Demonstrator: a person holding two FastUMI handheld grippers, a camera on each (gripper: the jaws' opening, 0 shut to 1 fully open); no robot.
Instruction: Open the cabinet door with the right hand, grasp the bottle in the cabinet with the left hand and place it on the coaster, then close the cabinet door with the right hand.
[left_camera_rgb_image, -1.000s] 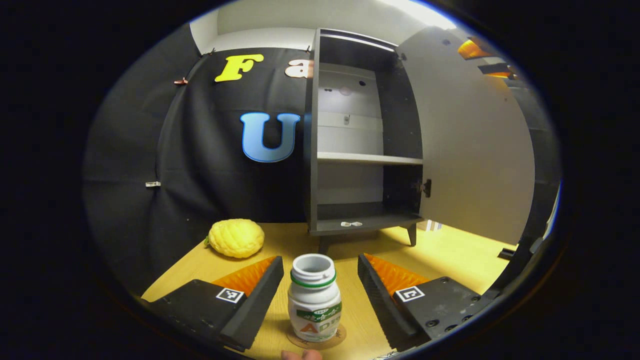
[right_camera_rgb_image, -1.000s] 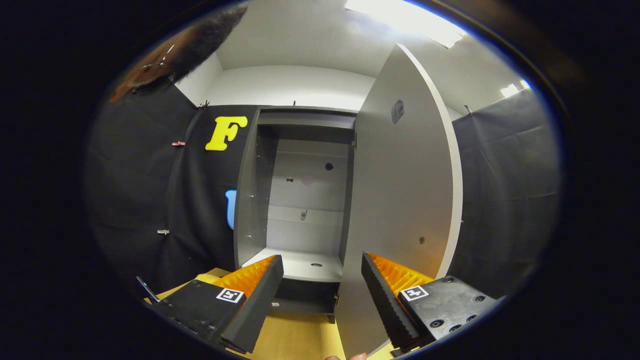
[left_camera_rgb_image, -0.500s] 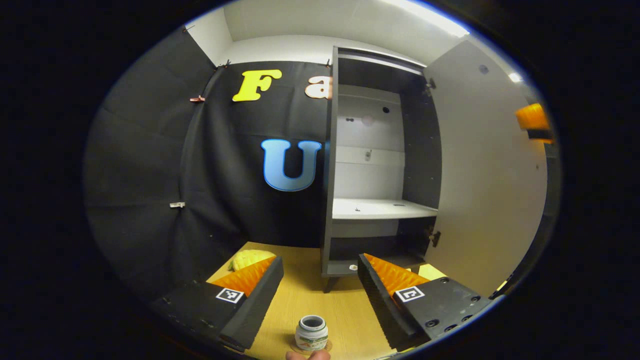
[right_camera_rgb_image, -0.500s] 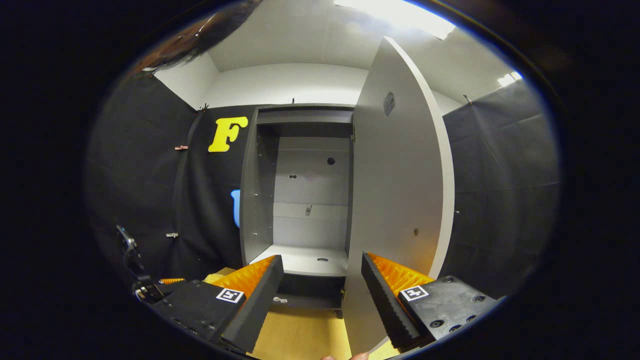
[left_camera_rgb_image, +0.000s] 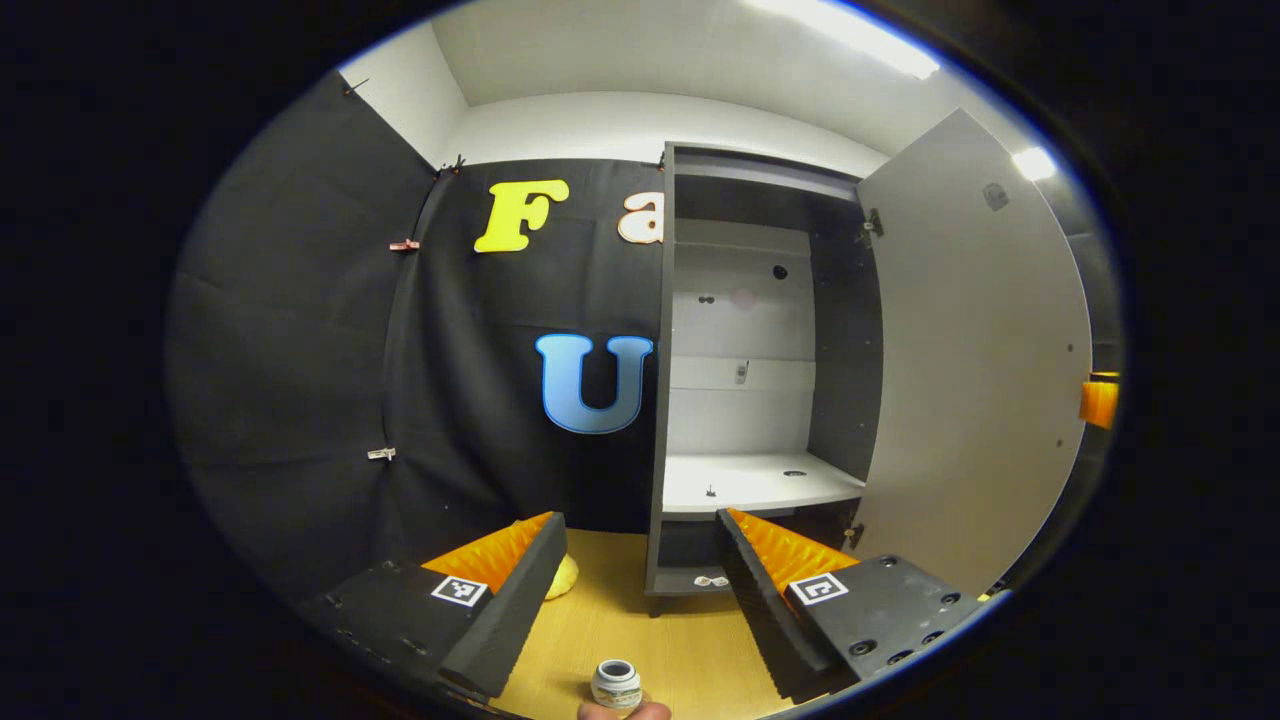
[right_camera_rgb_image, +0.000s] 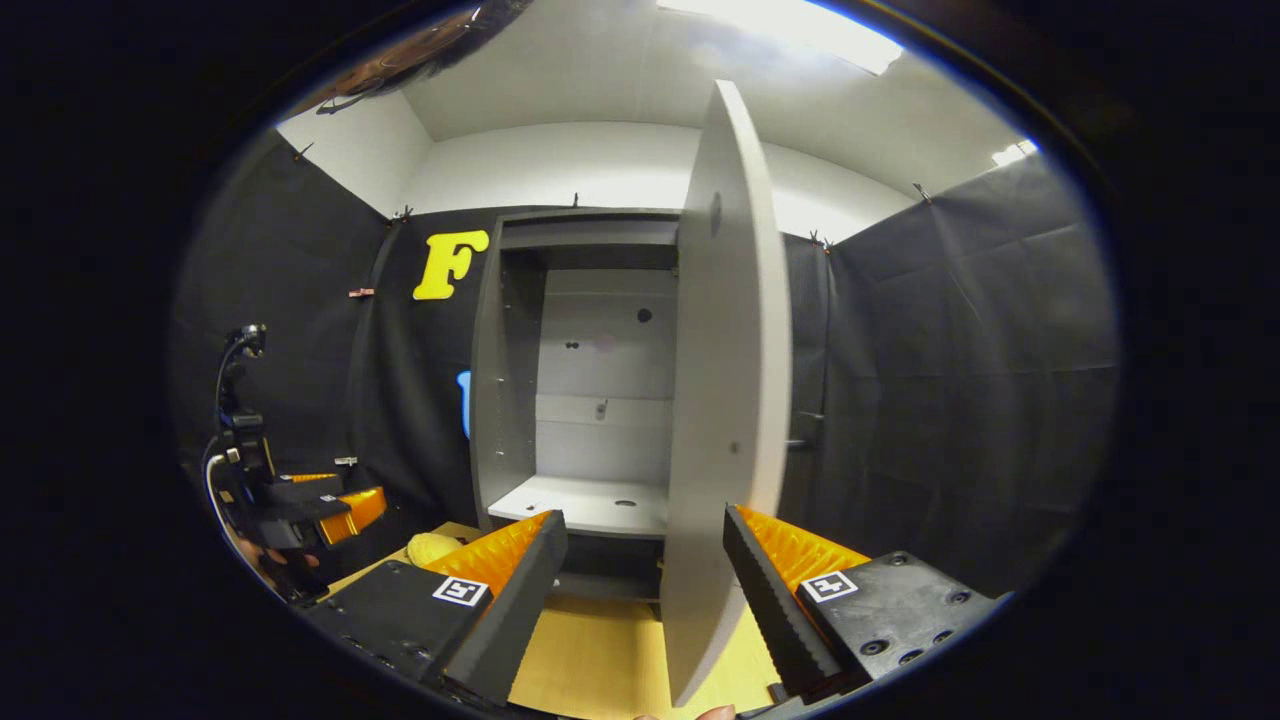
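Right hand-held gripper (right_camera_rgb_image: 640, 590): fingers spread, empty, nearer arm; cabinet door (right_camera_rgb_image: 725, 400) upright, edge-on, just ahead between them. Left hand-held gripper (left_camera_rgb_image: 640, 590): spread, empty. Bottle (left_camera_rgb_image: 616, 685): upright on desk (left_camera_rgb_image: 690, 650), outside cabinet (left_camera_rgb_image: 760, 380).

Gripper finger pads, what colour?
Orange, ribbed pads on black fingers; clearest in the right gripper view.
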